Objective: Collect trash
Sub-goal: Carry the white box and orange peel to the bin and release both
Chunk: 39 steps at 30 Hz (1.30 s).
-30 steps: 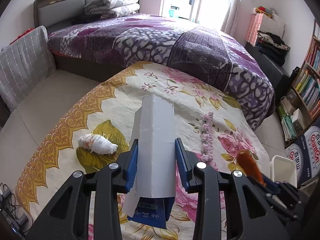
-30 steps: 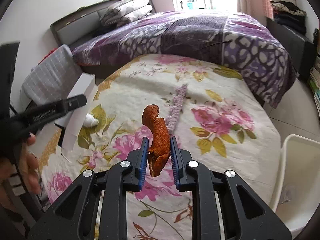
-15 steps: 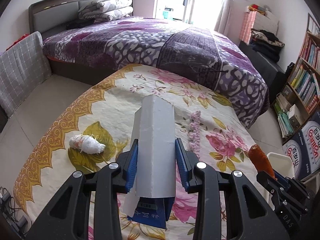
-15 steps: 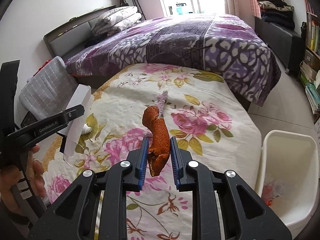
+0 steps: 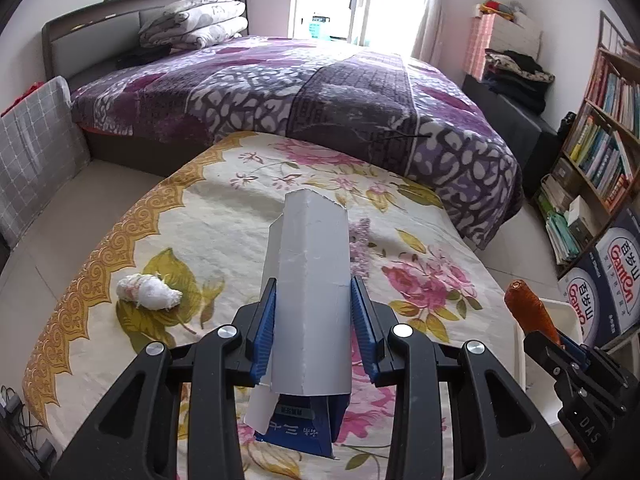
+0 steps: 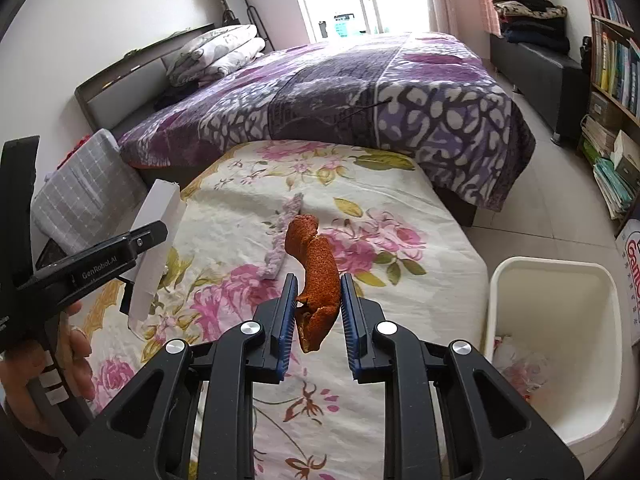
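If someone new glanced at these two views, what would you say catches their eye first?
Probably the two loaded grippers: the left gripper is clamped on a flattened white carton, the right gripper on a curl of orange peel, both above the floral cloth. Next, the white bin at its right edge, and a crumpled tissue lying on the cloth.

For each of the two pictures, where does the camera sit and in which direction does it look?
Left wrist view: sits on the left tool, looks forward and down over the floral cloth toward the purple bed; the tool grips a flattened carton.
Right wrist view: sits on the right tool, looks the same way, with the white bin at right; the tool grips an orange peel; a hand shows at left.
Shared: cloth, bed, carton, peel, purple strip.
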### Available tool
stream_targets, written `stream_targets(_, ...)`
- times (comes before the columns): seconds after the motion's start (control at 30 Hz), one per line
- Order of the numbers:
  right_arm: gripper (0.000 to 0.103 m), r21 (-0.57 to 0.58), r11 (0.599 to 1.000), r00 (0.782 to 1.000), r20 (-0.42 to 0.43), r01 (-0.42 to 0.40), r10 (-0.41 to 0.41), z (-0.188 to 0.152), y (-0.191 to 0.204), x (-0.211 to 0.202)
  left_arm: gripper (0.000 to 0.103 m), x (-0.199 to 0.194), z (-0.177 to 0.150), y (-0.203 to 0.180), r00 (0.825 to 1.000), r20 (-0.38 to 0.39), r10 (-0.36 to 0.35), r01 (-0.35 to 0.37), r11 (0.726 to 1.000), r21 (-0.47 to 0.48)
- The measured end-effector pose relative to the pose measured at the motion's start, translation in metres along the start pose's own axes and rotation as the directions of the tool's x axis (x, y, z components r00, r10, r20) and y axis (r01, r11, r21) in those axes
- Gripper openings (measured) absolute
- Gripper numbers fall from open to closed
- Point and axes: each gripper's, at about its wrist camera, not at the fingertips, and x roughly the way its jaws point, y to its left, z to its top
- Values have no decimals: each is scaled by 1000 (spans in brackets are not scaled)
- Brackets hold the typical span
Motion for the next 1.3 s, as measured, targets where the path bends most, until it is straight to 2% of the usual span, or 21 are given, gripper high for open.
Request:
stream_targets(0.8, 21, 121, 988, 994, 33, 100, -105, 0, -71, -31, 36, 0, -6, -85, 998, 3, -68, 67, 989, 131)
stream_targets(1.07, 21, 204, 966, 984, 36, 161, -172, -3, -109, -48, 36, -1, -9, -117, 995, 0, -104, 102, 980, 173)
stream_targets(1.3, 24, 304, 923, 968, 11, 237, -252, -9, -147, -61, 36, -5, -16, -154, 987, -15, -161, 160, 962, 219)
